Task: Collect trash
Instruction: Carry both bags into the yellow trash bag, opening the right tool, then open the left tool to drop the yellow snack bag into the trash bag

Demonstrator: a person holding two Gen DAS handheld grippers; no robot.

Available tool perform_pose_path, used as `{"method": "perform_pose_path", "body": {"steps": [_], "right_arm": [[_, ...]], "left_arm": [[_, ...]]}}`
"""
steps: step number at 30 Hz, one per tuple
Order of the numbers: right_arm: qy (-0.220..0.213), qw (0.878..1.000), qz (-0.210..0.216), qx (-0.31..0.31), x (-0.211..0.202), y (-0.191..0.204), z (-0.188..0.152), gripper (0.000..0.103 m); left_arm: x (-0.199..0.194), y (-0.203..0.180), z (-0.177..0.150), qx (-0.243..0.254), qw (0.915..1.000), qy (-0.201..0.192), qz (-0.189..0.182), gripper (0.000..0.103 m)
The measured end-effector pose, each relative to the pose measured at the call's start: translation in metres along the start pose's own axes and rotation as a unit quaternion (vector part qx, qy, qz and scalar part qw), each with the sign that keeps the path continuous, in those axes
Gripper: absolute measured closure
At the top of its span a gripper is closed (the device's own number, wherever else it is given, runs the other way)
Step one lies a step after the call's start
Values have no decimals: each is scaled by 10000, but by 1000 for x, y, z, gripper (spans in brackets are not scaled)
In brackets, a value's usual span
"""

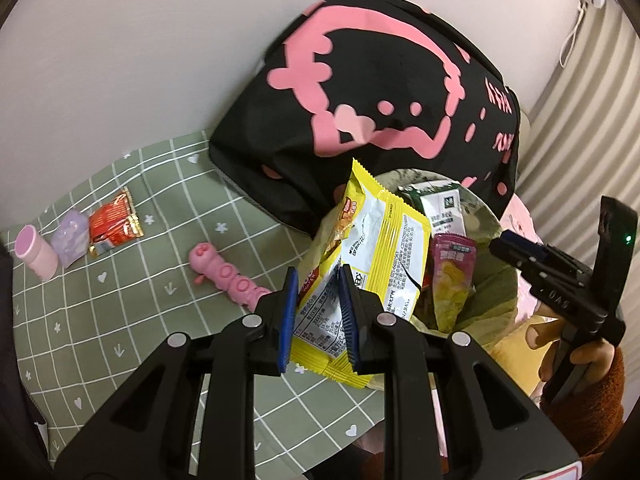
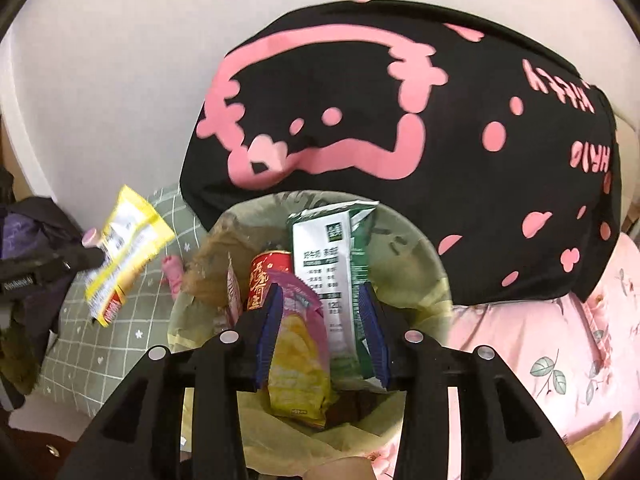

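My left gripper [image 1: 318, 304] is shut on a yellow and white snack wrapper [image 1: 372, 248] and holds it beside the rim of the trash bin [image 1: 486, 216]. The same wrapper [image 2: 124, 248] shows at the left in the right wrist view. My right gripper [image 2: 320, 320] hangs open over the bin [image 2: 424, 248], holding nothing. In the bin lie a purple and yellow chip bag [image 2: 298, 360], a green and white packet [image 2: 332, 276] and a red can [image 2: 266, 278]. A red wrapper [image 1: 114, 224] lies on the green checked sheet [image 1: 132, 320].
A big black pillow with pink print [image 1: 380, 92] leans on the wall behind the bin. A pink toy [image 1: 224, 278], a pink cylinder [image 1: 34, 256] and a lilac object [image 1: 72, 236] lie on the sheet. Pink floral bedding [image 2: 552, 352] lies to the right.
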State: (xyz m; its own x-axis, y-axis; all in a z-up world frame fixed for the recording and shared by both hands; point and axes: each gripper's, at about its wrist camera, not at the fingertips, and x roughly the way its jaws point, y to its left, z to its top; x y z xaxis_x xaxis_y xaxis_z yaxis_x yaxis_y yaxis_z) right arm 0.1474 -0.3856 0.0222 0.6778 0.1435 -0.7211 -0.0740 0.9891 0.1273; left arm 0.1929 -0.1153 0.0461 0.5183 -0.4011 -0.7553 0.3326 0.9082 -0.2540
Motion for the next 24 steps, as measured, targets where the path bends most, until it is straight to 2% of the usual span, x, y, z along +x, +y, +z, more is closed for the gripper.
{"method": "perform_pose_path", "body": {"steps": [4, 7, 11, 14, 19, 23, 24], "right_arm": [[-114, 9997, -48, 187, -7, -11, -1, 66], [-150, 9993, -122, 317, -11, -19, -2, 66], [-206, 9991, -163, 344, -15, -23, -4, 66], [-306, 9983, -364, 335, -21, -28, -3, 66], [-397, 9971, -348, 549, -28, -44, -1, 66], [-439, 9966, -305, 632, -30, -48, -2, 66], [-437, 9966, -294, 637, -30, -48, -2, 66]], "left_arm": [[6, -13, 3, 146, 9999, 38, -79, 84], [15, -24, 9, 221, 9994, 47, -271, 84], [46, -50, 21, 526, 9976, 223, -397, 84], [75, -72, 24, 753, 9953, 507, -329, 84], [107, -104, 13, 1272, 9859, 1087, -39, 84], [111, -111, 7, 1332, 9856, 1041, 42, 79], [108, -109, 7, 1256, 9868, 1022, -45, 74]]}}
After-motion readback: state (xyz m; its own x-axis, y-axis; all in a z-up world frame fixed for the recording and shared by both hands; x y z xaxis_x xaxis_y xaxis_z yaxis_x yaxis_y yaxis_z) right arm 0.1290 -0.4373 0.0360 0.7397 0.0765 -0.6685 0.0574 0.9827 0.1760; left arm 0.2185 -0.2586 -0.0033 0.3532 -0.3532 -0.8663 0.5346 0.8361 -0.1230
